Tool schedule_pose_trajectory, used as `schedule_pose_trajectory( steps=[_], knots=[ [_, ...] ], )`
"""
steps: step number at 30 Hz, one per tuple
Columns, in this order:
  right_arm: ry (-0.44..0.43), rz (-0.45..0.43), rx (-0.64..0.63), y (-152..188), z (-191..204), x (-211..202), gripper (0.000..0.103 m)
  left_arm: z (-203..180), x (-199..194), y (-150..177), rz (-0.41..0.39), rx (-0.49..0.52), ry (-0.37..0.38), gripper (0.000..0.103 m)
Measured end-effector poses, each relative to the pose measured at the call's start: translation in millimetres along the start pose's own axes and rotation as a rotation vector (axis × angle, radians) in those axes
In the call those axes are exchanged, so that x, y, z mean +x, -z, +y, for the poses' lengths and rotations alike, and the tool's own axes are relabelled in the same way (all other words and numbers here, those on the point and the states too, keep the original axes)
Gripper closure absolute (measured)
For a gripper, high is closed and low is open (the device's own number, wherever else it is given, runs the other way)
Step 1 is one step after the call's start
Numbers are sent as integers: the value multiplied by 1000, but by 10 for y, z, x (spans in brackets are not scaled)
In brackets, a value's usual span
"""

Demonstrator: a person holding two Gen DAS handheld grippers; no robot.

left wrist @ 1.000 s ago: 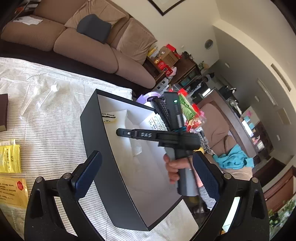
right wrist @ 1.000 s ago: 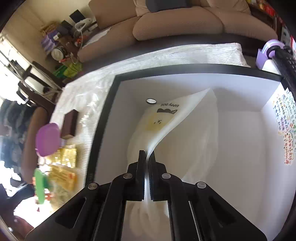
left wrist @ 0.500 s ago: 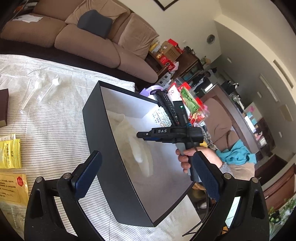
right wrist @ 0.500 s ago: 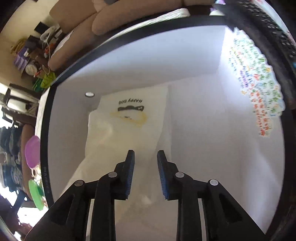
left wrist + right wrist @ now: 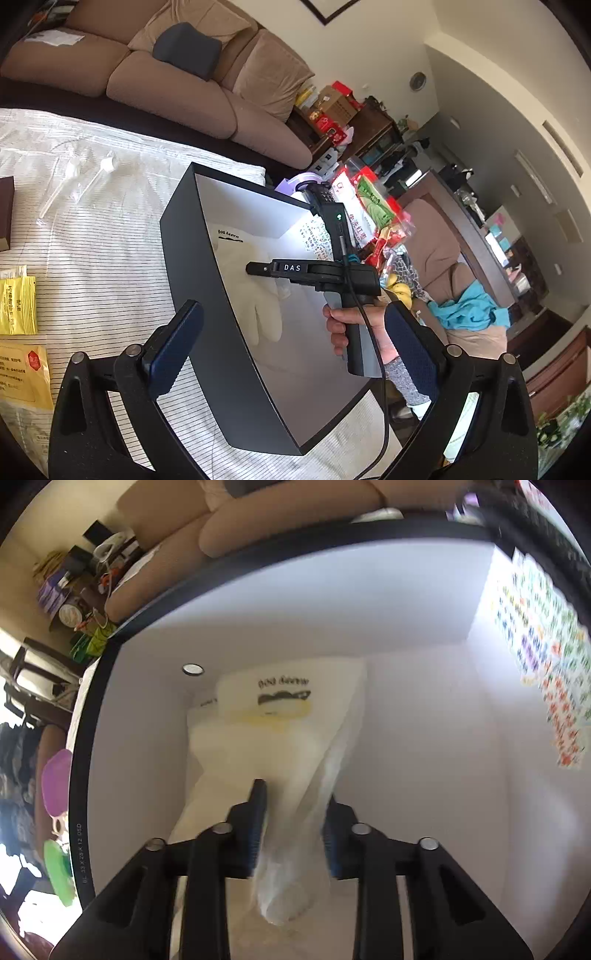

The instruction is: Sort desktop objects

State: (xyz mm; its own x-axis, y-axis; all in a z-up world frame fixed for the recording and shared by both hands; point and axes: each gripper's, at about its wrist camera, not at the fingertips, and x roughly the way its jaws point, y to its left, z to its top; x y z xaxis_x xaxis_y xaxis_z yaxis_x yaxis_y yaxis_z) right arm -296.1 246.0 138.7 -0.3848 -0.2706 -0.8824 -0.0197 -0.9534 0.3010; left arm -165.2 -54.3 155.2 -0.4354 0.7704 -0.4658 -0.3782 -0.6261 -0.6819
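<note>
From the left wrist view, my left gripper point(image 5: 291, 343) hung with jaws spread wide and empty above the near rim of the black box point(image 5: 192, 280), which stood on the striped cloth point(image 5: 92, 258). Yellow sachets point(image 5: 16, 306) lay well clear to the left.

From the right wrist view, my right gripper point(image 5: 293, 812) sat inside the box, jaws parted, the plastic bag point(image 5: 280, 731) loose between them (contact with either pad could not be determined). White walls stood close on both sides.
</note>
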Motion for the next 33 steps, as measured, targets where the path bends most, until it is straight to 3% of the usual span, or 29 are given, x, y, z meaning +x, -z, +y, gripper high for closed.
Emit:
schedule_pose_trajectory(
  steps=[2,8,10,11,13,14,17,27,29,33],
  knots=[
    [1,-33,-90,-6,153,-107,91,23,-7,-1,-3,-5,1,5],
    [-20,-52,-155,-18,410,-296,93,61,-60,-21,-17,-17,5,5],
    [42,9,-172,4,483,-171,83,64,-77,-24,-21,-16,7,5],
    [88,45,-165,13,461,-79,73,62,-79,-26,-22,-17,10,5],
    [118,37,-161,65,422,19,85,55,-80,-30,-21,-17,13,5],
    [89,29,-157,86,398,34,91,54,-79,-28,-19,-15,12,5],
    [-42,-25,-105,97,343,-80,94,78,-89,-26,-17,-14,5,5],
    [-481,-131,19,-84,312,-1000,96,71,-274,-108,-75,-32,31,5],
    [-502,-133,8,-108,310,-1013,96,38,-288,-119,-78,-27,37,5],
    [-357,-15,41,-18,135,-409,93,-20,-267,-108,-73,-10,39,5]
  ],
)
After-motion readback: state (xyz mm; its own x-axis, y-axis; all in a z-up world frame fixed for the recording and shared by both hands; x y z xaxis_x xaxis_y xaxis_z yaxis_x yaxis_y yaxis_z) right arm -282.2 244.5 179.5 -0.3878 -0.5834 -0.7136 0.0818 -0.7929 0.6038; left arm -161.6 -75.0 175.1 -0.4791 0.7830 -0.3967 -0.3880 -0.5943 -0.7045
